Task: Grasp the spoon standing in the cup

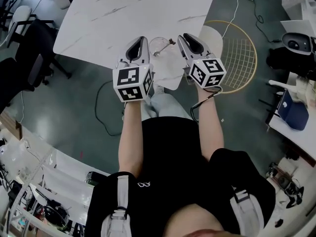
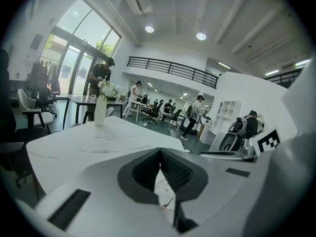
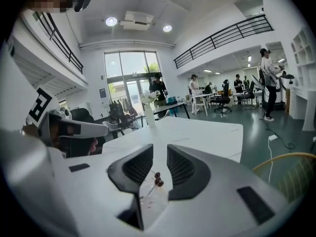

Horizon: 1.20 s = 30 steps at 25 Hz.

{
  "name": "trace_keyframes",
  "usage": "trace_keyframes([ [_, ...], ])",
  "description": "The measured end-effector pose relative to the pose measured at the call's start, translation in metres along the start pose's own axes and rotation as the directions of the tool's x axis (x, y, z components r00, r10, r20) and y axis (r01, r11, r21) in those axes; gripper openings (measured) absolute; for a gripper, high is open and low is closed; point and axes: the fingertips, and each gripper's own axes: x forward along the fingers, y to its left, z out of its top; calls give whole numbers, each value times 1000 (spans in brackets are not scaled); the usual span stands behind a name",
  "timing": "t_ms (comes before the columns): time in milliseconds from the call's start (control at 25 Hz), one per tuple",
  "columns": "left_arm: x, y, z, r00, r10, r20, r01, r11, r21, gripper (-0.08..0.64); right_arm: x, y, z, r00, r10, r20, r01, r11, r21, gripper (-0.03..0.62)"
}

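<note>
Spoon (image 3: 158, 180) in cup (image 1: 159, 46) is bracketed by right gripper's (image 3: 160, 152) parted jaws at frame centre, not yet clamped; left gripper (image 2: 159, 152) is kept closed.

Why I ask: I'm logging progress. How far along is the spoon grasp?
Done: right hand-held gripper lined up, the spoon showing between its open jaws. In hand: nothing gripped; the spoon stands in the cup. Remaining: close on the spoon.

Our black short-sleeved top (image 1: 163, 147), grey-white shoulder straps (image 1: 118, 196), white left gripper (image 1: 142, 39) and right gripper (image 1: 183, 36), dark ribbed pads (image 3: 138, 166), black-and-white marker cubes (image 1: 132, 83).
</note>
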Motion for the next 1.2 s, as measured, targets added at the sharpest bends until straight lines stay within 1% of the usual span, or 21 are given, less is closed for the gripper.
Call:
trace_keyframes([
  [120, -1, 5, -1, 1000, 9, -5, -9, 1000, -5, 15, 8, -1, -17, 999, 13, -39, -12, 999, 30, 122],
  [320, -2, 15, -3, 1000, 28, -10, -28, 999, -18, 15, 27, 1, -43, 994, 43, -100, -37, 998, 58, 156],
  [480, -3, 20, -4, 999, 36, -14, -37, 999, -28, 15, 35, 3, -62, 987, 60, -149, -52, 997, 57, 164],
  [680, -2, 27, -7, 999, 44, -20, -44, 998, -39, 15, 44, 5, -76, 981, 79, -179, -68, 996, 66, 164],
  [840, -3, 27, -8, 999, 43, -18, -44, 998, -43, 15, 47, 8, -81, 977, 101, -187, -85, 992, 91, 145],
  [960, -3, 27, -3, 999, 40, -6, -40, 998, -54, 16, 48, 8, -81, 977, 96, -189, -77, 992, 102, 119],
  [1080, -4, 28, 1, 999, 41, 3, -41, 998, -57, 16, 49, 8, -79, 978, 78, -194, -62, 994, 87, 58],
  [1200, -5, 31, 5, 999, 44, 12, -43, 997, -60, 15, 51, 11, -78, 976, 73, -205, -59, 996, 71, 57],
])
